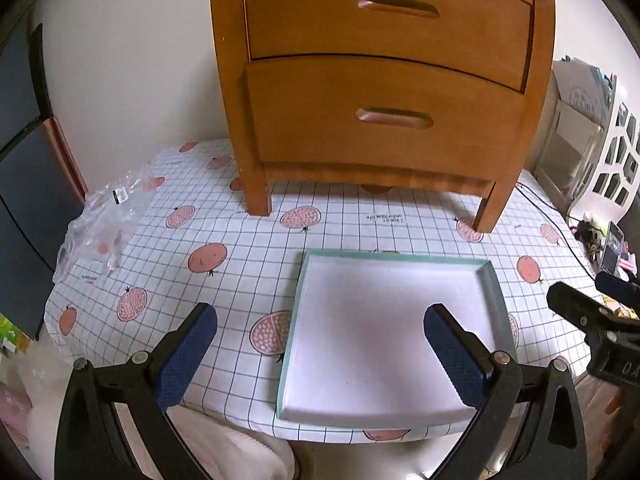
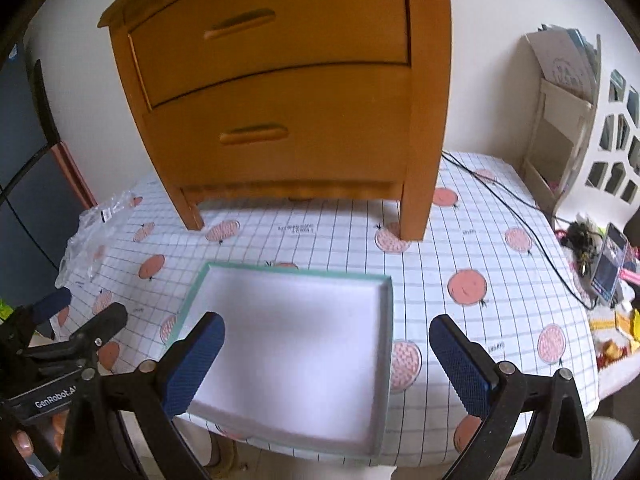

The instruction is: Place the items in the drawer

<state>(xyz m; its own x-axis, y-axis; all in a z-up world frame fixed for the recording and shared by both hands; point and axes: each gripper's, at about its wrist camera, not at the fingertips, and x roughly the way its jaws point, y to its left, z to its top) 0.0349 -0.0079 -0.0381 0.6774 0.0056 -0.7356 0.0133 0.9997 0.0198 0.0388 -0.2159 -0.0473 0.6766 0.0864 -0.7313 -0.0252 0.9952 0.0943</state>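
I'm seeing the lower drawer (image 1: 384, 116) sitting shut in the wooden nightstand (image 2: 424, 100) at the far side of the table (image 2: 480, 248). Near me, a shallow white tray (image 1: 384, 332) is lying bare — my left gripper (image 1: 320, 356) and right gripper (image 2: 326, 364) are both hovering wide apart, gripping nothing.

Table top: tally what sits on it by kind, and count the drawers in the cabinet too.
Wooden cabinet: 1
Drawers: 2, upper and lower, both shut
Shallow tray: 1, nothing in it
Clear plastic bag: 1
Black cable: 1
Total: 4 things on the table, plus 2 drawers. The clutter at the right edge is too blurred to count.
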